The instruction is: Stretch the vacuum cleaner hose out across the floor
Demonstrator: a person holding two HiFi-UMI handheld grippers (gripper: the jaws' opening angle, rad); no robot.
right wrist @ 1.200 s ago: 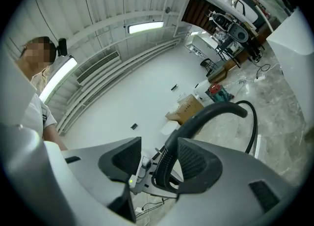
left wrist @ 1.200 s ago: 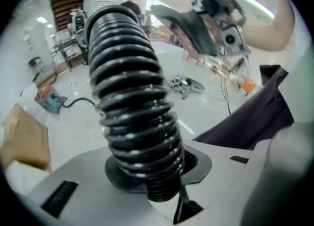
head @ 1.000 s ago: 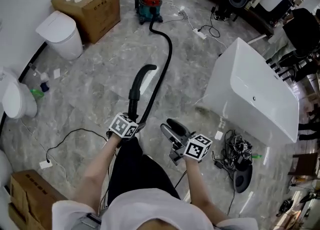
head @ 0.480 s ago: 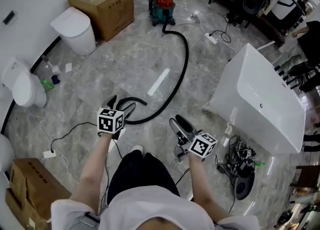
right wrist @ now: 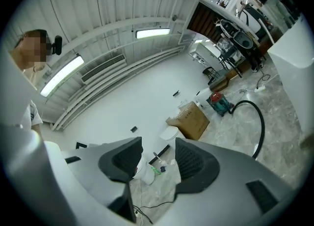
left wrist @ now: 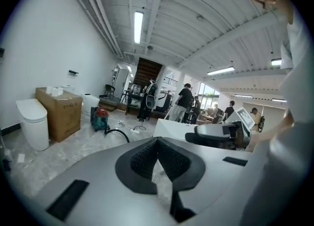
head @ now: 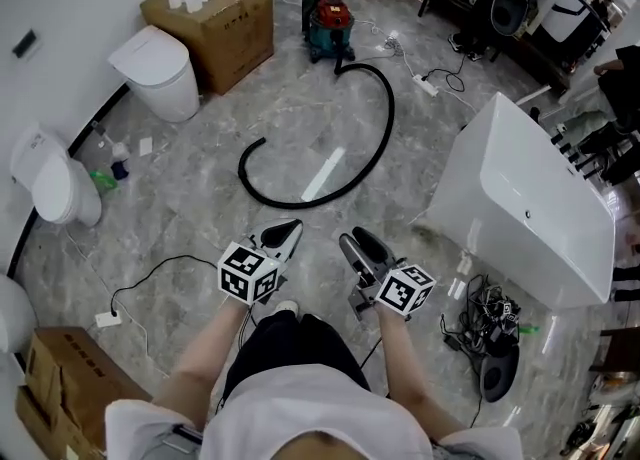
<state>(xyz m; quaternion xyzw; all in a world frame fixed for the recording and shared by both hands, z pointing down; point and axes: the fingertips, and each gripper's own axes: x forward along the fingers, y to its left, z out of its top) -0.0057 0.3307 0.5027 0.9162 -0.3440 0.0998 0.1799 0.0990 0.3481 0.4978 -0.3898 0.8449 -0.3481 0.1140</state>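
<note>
1. The hose (head: 386, 133) lies on the grey marble floor in an open hook, not straight. It leaves the red-and-teal vacuum cleaner (head: 328, 20) at the far side, bows out right, swings back near, then curls left.
2. Its free end sits left of a white strip on the floor (head: 323, 174) and points back toward the far side, so the hose has no single long axis.
3. The left gripper (head: 283, 235) has just been closing. Its jaws now meet with nothing between them, and it is clear of the hose on the near side.
4. The right gripper (head: 358, 248) is beside it, jaws spread and empty, with only floor and a white toilet (right wrist: 170, 134) showing through the gap.
5. Only the head view takes in the whole hook and its free end.
6. The left gripper view catches just a short black arc by the vacuum cleaner, plus people standing far off.
7. The right gripper view shows the right-hand bow, which runs behind the jaw.
</note>
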